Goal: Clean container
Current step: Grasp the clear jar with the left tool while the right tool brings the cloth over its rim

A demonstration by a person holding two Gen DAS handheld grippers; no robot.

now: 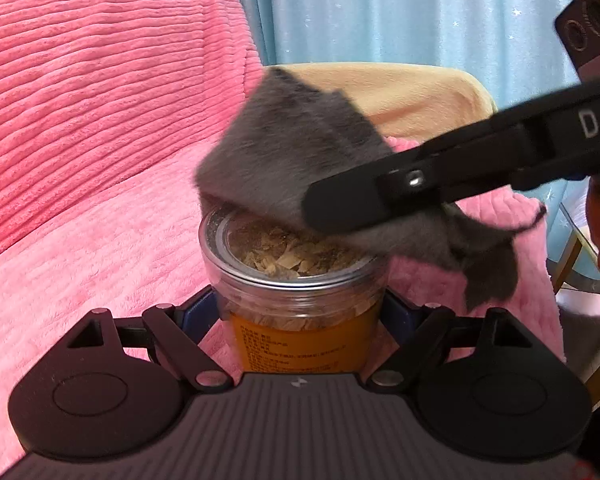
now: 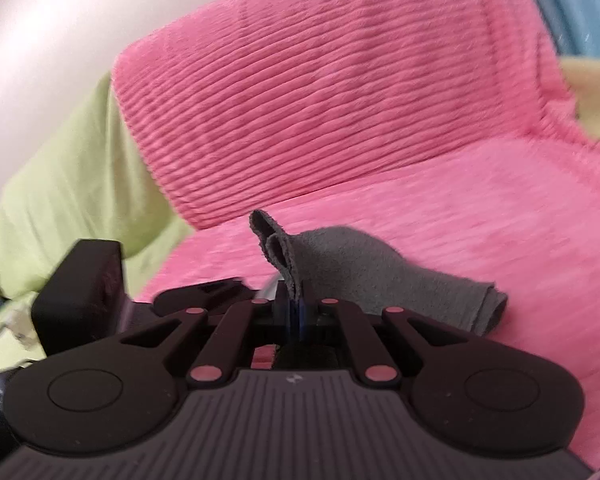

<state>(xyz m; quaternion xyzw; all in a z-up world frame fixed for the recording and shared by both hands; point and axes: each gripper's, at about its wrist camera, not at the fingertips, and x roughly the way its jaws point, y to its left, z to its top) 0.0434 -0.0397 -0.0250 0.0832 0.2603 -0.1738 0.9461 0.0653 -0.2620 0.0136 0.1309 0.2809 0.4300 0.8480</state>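
Container: clear plastic jar (image 1: 296,276), lower centre of the left wrist view, orange label, dry flakes inside; judged light, rigid, slick-walled.
Hold: left tool (image 1: 300,312) clamps its body.
Cloth: grey microfibre cloth (image 1: 300,152), soft and limp, pinched by the right tool (image 2: 296,312), draped over the rim.
Writing: label print unreadable; "DA" on the right tool's arm.
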